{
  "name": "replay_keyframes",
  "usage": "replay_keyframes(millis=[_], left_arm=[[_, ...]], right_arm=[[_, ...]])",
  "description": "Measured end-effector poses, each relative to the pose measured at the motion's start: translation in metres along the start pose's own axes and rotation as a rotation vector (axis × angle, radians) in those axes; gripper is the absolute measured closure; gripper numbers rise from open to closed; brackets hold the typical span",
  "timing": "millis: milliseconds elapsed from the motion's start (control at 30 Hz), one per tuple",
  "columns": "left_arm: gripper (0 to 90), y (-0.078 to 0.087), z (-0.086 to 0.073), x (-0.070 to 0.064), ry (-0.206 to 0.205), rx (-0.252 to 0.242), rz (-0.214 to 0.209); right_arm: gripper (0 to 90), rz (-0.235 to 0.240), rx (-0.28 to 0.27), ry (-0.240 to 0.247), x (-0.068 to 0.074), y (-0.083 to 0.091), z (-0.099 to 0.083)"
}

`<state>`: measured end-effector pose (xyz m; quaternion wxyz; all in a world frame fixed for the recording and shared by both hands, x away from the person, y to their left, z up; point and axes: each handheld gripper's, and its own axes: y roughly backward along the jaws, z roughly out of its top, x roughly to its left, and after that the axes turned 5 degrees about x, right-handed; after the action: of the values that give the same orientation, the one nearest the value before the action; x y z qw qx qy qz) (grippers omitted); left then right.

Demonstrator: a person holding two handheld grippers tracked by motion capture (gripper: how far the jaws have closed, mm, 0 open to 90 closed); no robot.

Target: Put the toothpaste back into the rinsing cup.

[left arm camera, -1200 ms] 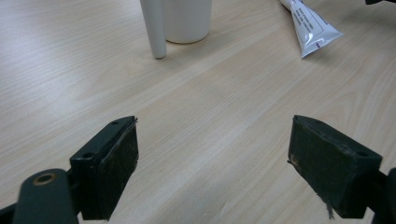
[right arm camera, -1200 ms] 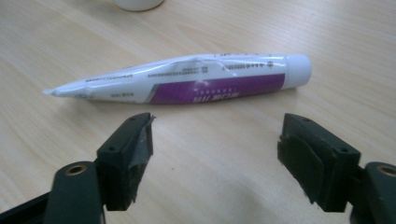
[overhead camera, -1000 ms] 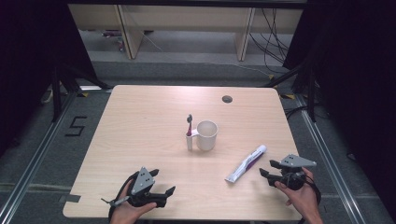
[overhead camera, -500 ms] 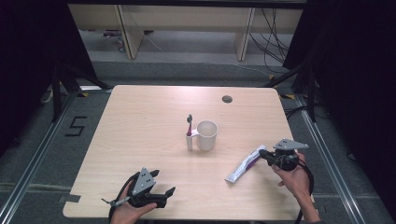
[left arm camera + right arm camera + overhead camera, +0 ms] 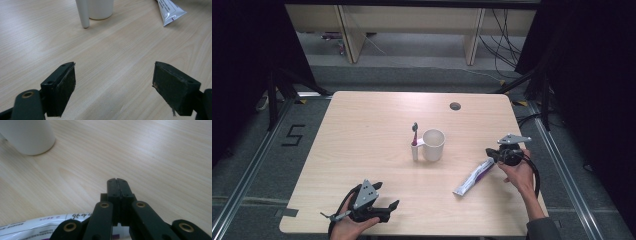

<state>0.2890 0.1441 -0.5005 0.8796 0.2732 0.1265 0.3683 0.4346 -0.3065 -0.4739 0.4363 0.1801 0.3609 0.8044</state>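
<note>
Right hand-held gripper (image 5: 490, 153): at the right side of the surface (image 5: 362, 130), held over the upper end of the toothpaste tube (image 5: 473, 178). In the right gripper view its jaws are pressed flat together, nothing between the pads; the gripper tip (image 5: 117, 185) points out over bare wood. The tube (image 5: 45, 226) lies below and behind that tip, running under the jaw arms and off to the left of them. Whether the arms touch the tube, cannot tell.

Tube itself: white with a purple band, flat on the surface, lying on a diagonal. Its crimped end points away from the right hand-held gripper, toward the person's edge of the surface. In the left gripper view that crimped end (image 5: 170, 11) sits ahead and to the right of the jaws.

White mug (image 5: 433, 144): upright, ahead and to the left of the right hand-held gripper, well apart from it. Its base shows at the upper left of the right gripper view (image 5: 27, 136).

Toothbrush (image 5: 414, 142): standing upright, just beside the mug on the side away from the right hand-held gripper. Bristle head is up.

Left hand-held gripper (image 5: 387, 206): low over the near edge of the surface, well apart from the tube and mug. Jaws spread wide, nothing between them (image 5: 113, 87). Mug and toothbrush stand straight ahead of it.
</note>
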Motion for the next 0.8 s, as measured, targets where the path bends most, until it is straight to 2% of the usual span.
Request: replay_keyframes(millis=[200, 233, 300, 333, 367, 400, 433, 467, 500, 533, 600, 700, 733, 800], left_arm=[[17.9, 0.000, 0.000, 0.000, 0.001, 0.002, 0.001], [17.9, 0.001, 0.000, 0.000, 0.000, 0.003, 0.000], [17.9, 0.001, 0.000, 0.000, 0.001, 0.003, 0.000], [17.9, 0.001, 0.000, 0.000, 0.001, 0.002, 0.000], [17.9, 0.001, 0.001, 0.000, 0.001, 0.002, -0.001], [17.9, 0.001, 0.001, 0.000, 0.001, 0.001, -0.001], [17.9, 0.001, 0.000, 0.000, 0.001, 0.002, 0.000], [17.9, 0.001, 0.000, 0.000, 0.002, 0.002, 0.000], [17.9, 0.001, 0.000, 0.000, 0.001, 0.002, 0.000], [17.9, 0.001, 0.000, 0.000, 0.000, 0.004, 0.001], [17.9, 0.001, 0.000, 0.000, -0.003, 0.008, 0.004], [17.9, 0.001, 0.000, 0.000, -0.001, 0.004, 0.000], [17.9, 0.001, 0.000, 0.000, 0.000, 0.004, -0.001], [17.9, 0.001, 0.000, -0.001, 0.000, 0.009, 0.004]], right_arm=[[90.0, 0.003, 0.051, 0.002, -0.002, -0.014, 0.002], [90.0, 0.013, 0.065, -0.013, 0.000, -0.014, 0.003], [90.0, 0.009, 0.076, 0.004, 0.001, -0.016, 0.002], [90.0, 0.021, 0.099, -0.005, 0.002, -0.015, 0.002], [90.0, 0.012, 0.093, 0.029, 0.000, -0.015, 0.001], [90.0, 0.022, 0.105, 0.008, 0.001, -0.014, 0.000], [90.0, 0.011, 0.067, 0.009, 0.001, -0.016, -0.003], [90.0, 0.023, 0.077, -0.014, 0.002, -0.014, -0.004], [90.0, 0.029, 0.103, -0.003, 0.001, -0.010, -0.004], [90.0, 0.019, 0.060, -0.012, 0.002, -0.013, -0.007], [90.0, 0.021, 0.102, -0.001, 0.001, -0.007, -0.009], [90.0, 0.028, 0.087, -0.015, 0.002, -0.006, -0.011], [90.0, 0.021, 0.081, 0.004, 0.002, -0.005, -0.014], [90.0, 0.032, 0.119, -0.011, 0.003, 0.001, -0.017]])
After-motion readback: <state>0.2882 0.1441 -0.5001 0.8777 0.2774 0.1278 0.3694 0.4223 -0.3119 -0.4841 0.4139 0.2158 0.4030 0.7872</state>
